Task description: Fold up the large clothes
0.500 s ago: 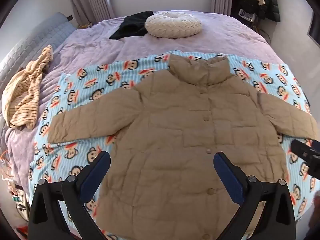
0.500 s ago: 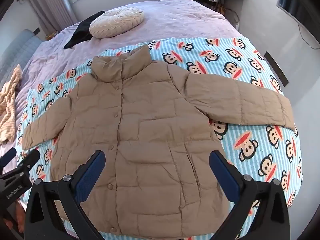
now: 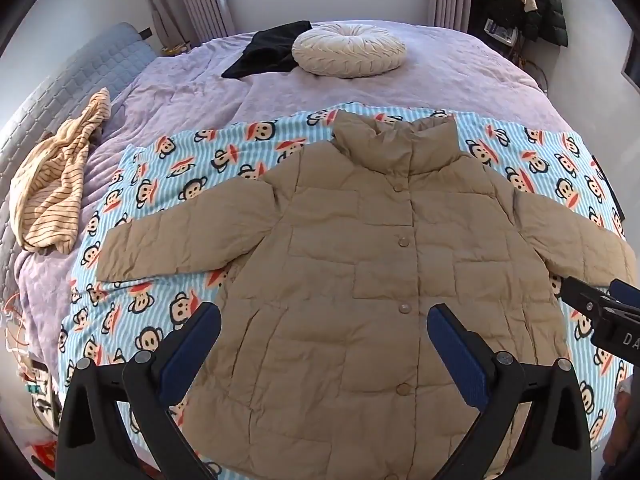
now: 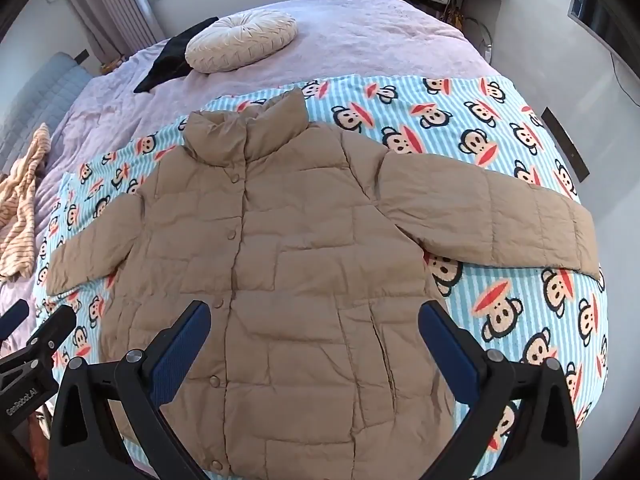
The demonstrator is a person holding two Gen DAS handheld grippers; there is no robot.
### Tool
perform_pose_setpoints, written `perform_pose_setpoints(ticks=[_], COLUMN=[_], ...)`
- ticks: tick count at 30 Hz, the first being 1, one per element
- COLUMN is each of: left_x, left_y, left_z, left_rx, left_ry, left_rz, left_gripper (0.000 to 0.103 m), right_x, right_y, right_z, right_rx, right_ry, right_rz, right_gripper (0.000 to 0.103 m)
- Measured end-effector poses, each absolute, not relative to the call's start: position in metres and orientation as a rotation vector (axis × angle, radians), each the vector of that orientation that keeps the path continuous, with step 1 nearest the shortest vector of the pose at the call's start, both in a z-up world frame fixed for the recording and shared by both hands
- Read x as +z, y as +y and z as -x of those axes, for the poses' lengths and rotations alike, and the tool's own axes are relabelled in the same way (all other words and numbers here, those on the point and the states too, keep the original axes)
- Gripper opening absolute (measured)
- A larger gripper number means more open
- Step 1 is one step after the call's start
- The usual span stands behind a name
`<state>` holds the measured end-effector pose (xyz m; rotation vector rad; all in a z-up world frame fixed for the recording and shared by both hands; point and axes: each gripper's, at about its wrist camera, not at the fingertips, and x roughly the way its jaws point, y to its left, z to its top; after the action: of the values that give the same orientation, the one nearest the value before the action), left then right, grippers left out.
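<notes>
A tan quilted puffer jacket (image 3: 380,272) lies flat, front up and buttoned, with both sleeves spread out, on a blue striped monkey-print blanket (image 3: 168,184). It also shows in the right wrist view (image 4: 288,264). My left gripper (image 3: 324,344) is open and empty, held above the jacket's lower front. My right gripper (image 4: 314,340) is open and empty above the jacket's lower front too. Each gripper shows at the edge of the other's view: the right one (image 3: 600,312), the left one (image 4: 32,344).
The blanket (image 4: 500,128) lies on a bed with a lilac cover (image 3: 440,76). A round cream cushion (image 3: 348,50) and a black garment (image 3: 268,50) lie at the far side. A yellow striped garment (image 3: 56,184) lies at the left. Dark coats (image 3: 532,4) hang at the back right.
Both grippers have shifted slightly over the jacket. The jacket lies as before.
</notes>
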<state>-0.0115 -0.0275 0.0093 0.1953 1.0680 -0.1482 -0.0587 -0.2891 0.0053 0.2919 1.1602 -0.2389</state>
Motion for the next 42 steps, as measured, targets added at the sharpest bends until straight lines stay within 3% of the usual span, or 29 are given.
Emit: perform_pose_setpoints(ticks=[42], left_x=[0.007], left_y=[-0.031], left_z=[0.003], left_rx=[-0.169], left_ry=[1.079], left_rz=[-0.163], left_gripper=[0.103], right_x=[0.002], right_y=[-0.281], right_z=[0.053], right_rx=[-0.229], right_ry=[1.180], right_rz=[-0.279], right_gripper=[0.103])
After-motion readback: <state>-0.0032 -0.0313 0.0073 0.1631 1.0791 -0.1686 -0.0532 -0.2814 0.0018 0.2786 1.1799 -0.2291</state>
